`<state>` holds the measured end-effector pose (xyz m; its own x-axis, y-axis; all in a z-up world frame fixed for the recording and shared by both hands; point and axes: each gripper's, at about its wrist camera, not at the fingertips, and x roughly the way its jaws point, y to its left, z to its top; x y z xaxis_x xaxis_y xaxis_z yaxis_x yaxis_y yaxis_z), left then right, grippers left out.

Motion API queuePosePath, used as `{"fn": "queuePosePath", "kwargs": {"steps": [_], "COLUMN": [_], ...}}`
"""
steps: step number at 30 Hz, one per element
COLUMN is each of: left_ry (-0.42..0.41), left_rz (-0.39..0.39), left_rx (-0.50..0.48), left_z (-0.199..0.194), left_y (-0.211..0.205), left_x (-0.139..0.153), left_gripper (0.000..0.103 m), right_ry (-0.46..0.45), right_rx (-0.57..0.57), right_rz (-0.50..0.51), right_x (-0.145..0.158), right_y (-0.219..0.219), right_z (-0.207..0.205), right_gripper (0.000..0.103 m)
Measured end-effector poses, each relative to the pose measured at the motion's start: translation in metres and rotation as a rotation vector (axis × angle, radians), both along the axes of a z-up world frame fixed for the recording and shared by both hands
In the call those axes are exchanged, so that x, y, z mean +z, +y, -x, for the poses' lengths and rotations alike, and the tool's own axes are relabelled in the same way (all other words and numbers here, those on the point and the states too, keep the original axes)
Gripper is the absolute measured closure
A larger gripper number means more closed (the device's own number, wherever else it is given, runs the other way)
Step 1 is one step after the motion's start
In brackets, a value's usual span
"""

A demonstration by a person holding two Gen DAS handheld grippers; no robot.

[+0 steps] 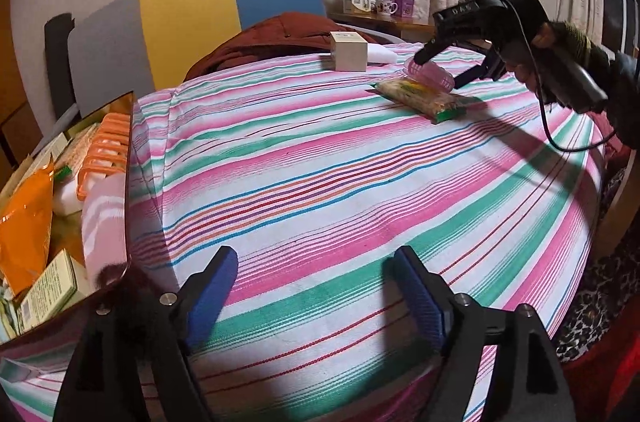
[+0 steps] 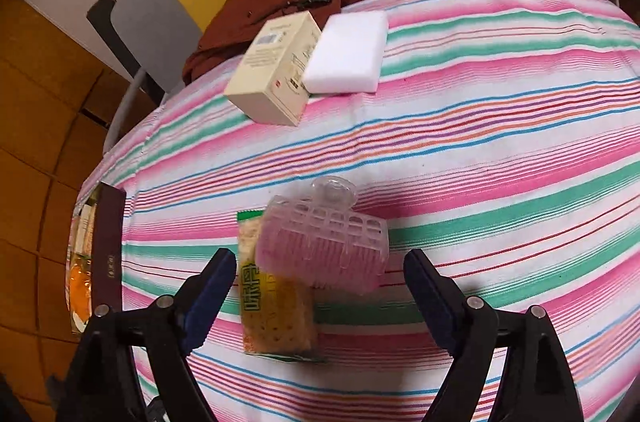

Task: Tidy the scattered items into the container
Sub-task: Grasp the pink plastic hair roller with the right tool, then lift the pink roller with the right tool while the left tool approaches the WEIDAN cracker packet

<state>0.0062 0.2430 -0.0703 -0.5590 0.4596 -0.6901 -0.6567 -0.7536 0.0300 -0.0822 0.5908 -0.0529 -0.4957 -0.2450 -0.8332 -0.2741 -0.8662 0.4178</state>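
A pink plastic cage with a suction cup (image 2: 324,250) lies over the far end of a yellow-green snack packet (image 2: 276,318) on the striped cloth. My right gripper (image 2: 320,258) stands open around the pink cage, its blue pads clear of it on both sides. In the left wrist view the right gripper (image 1: 440,70) hovers over the pink cage (image 1: 430,76) and the packet (image 1: 420,100). Farther back lie a cream box (image 2: 272,70) and a white sponge (image 2: 348,52). My left gripper (image 1: 314,262) is open and empty beside the container (image 1: 129,182), which holds an orange packet, an orange rack and boxes.
A red-brown jacket (image 1: 288,34) lies at the table's far edge in front of a chair back in grey, yellow and blue (image 1: 188,18). The dark container wall (image 2: 108,250) stands at the left table edge. A cable (image 1: 548,126) hangs from the right gripper.
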Motion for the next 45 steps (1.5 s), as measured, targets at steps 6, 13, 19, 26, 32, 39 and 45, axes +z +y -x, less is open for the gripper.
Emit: {"fn": "queuePosePath", "kwargs": {"steps": [6, 13, 19, 26, 32, 39, 45], "left_ry": [0.0, -0.013, -0.087, -0.136, -0.354, -0.549, -0.6], "left_rz": [-0.011, -0.006, 0.014, 0.025, -0.021, -0.073, -0.086], "left_rx": [0.014, 0.023, -0.038, -0.175, -0.264, -0.139, -0.052], "left_z": [0.002, 0.003, 0.007, 0.014, 0.053, 0.097, 0.114], "left_y": [-0.001, -0.001, 0.019, 0.082, 0.127, 0.165, 0.193], "left_x": [-0.003, -0.002, 0.005, 0.02, 0.034, 0.029, 0.023], "left_gripper": [0.017, 0.016, 0.017, 0.018, 0.018, 0.019, 0.021], "right_ry": [0.001, 0.009, -0.105, -0.15, -0.194, -0.185, -0.198], "right_rx": [-0.002, -0.006, -0.074, -0.06, -0.082, -0.064, -0.075], "right_rz": [-0.071, -0.179, -0.406, -0.457, -0.444, -0.457, -0.456], "right_x": [-0.004, 0.005, 0.002, -0.002, -0.01, -0.006, -0.004], "right_y": [0.0, -0.001, 0.005, 0.008, 0.016, 0.016, 0.019], "right_z": [0.009, 0.008, 0.007, 0.006, 0.007, 0.004, 0.001], "right_gripper": [0.034, 0.037, 0.037, 0.037, 0.038, 0.039, 0.039]}}
